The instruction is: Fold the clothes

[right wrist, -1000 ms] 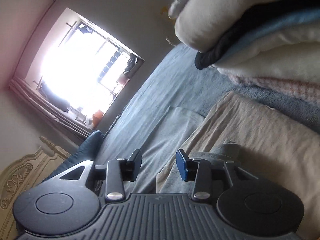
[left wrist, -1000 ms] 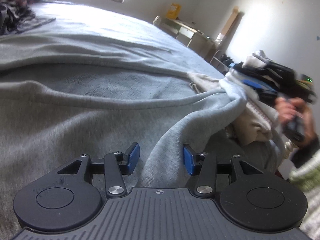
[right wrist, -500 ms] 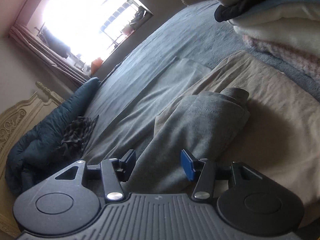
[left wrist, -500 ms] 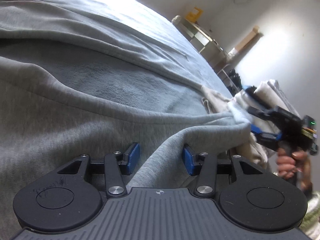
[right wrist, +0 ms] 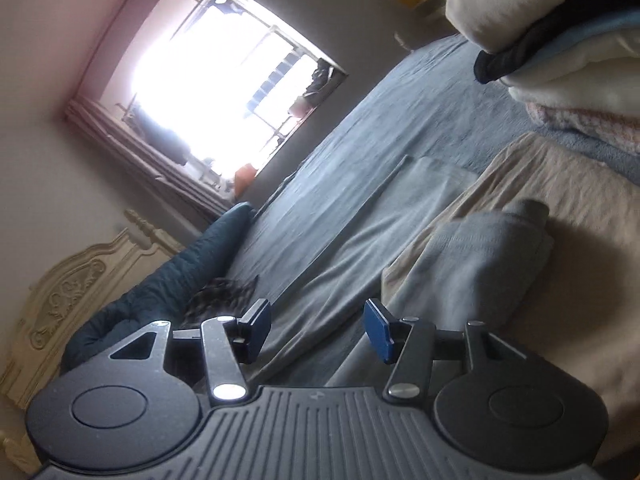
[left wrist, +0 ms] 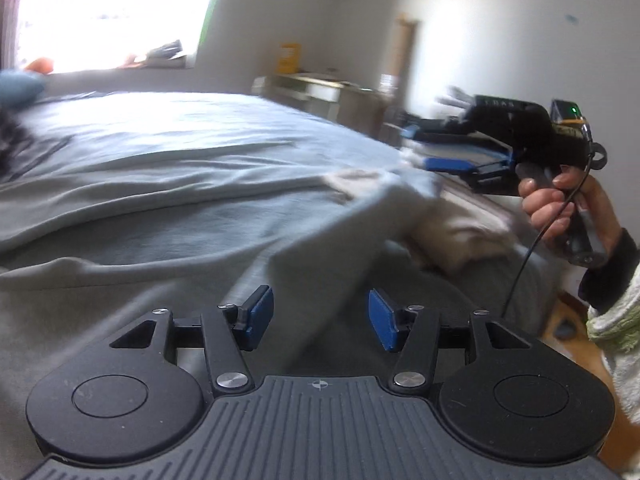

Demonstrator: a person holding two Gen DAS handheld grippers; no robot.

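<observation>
Left gripper [left wrist: 321, 316] and right gripper [right wrist: 317, 330] opening, apparently clear of grey garment [left wrist: 224, 216] near bed's [right wrist: 404, 104] right edge; far side bare.

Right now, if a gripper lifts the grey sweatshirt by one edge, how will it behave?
Likely floppy: the grey sweatshirt already lies in soft ridges and folds. Probably fairly heavy: the knit looks thick. Unlikely to slip; its surface looks matte against the bed.
</observation>
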